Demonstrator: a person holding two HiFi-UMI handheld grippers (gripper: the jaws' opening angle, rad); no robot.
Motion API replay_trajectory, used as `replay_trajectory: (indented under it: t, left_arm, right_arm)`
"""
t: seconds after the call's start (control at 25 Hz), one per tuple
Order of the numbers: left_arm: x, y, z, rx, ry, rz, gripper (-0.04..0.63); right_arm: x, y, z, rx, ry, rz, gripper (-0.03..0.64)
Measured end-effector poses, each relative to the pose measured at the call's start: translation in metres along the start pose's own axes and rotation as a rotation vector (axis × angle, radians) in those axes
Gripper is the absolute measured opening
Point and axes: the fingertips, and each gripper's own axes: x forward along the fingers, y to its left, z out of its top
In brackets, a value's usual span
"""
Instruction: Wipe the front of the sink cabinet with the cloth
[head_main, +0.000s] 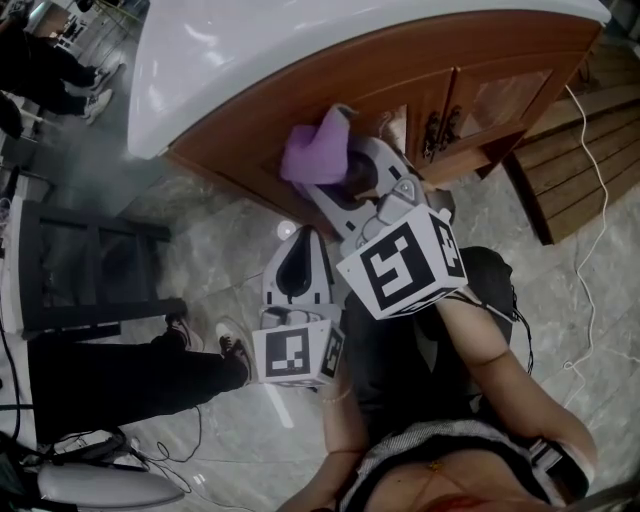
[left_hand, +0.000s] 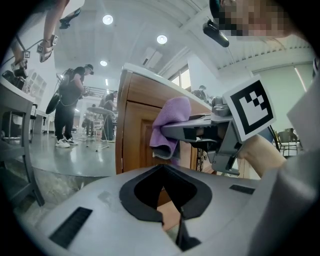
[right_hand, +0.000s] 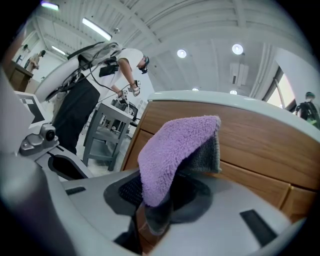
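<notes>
- At the left end of the wooden sink cabinet (head_main: 400, 75), the right gripper (head_main: 345, 170) is clamped on a purple cloth (head_main: 315, 150). It holds the cloth at the front panel, and no view settles whether the fabric actually touches the wood.
- The left gripper (head_main: 298, 240) hangs lower and nearer the person, its jaws pressed together on nothing.
- Risk 1: only 1 fold of the cloth sits between the jaws and the rest drapes loose, so a hard drag across the wood could pull it free.
- Risk 2: a tilted approach could bring bare gripper plastic, not fabric, against the panel and scuff it.
- Risk 3: the dark door handles (head_main: 435, 130) to the right could snag the hanging edge on a long stroke.
- Risk 4: the white countertop (head_main: 300, 50) overhangs the panel, so an upward pass could knock the gripper against its lip.
</notes>
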Motion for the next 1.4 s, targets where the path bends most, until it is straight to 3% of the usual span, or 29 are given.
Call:
replay_trajectory:
  t: [1.4]
  left_arm:
    - [0.017, -0.024, -0.011, -0.003, -0.001, -0.085, 0.000]
  right_arm:
    - [-0.024, -0.040, -0.024, 0.038, 0.054, -0.055, 0.163]
